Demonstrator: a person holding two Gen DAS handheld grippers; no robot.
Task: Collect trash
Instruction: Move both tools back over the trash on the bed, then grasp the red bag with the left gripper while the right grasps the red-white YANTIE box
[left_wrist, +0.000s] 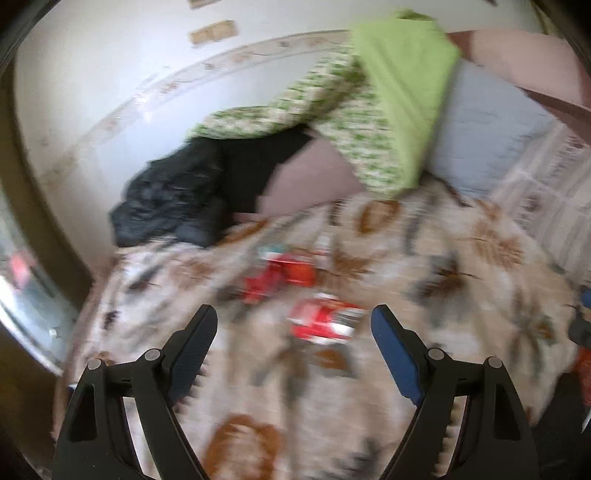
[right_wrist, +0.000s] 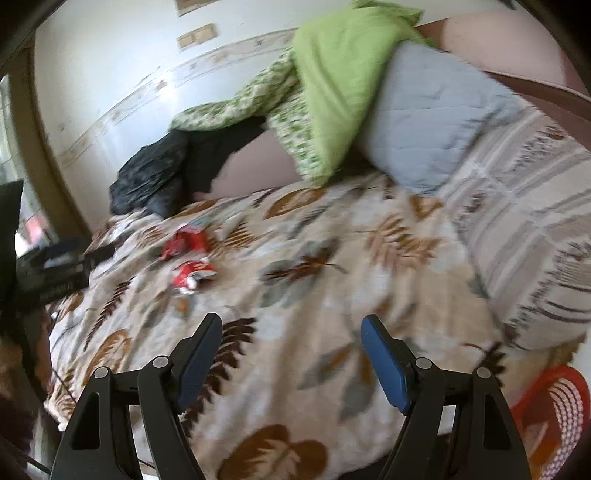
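barely begun, by the look of it: nothing gathered yet, all trash lying loose on the leaf-print bedspread (right_wrist: 332, 258). black bag (left_wrist: 166, 206) slumped at upper left of centre, against the wall. 2 or 3 crumpled red wrappers: a pair (left_wrist: 277, 277) mid-frame, blurred, and 1 red-and-white wrapper (left_wrist: 323, 323) lower, just ahead of the left gripper (left_wrist: 293, 319), spread wide and holding nothing. right gripper (right_wrist: 291, 328) likewise gaping, empty, well apart from the wrappers seen at its left-centre (right_wrist: 192, 277).
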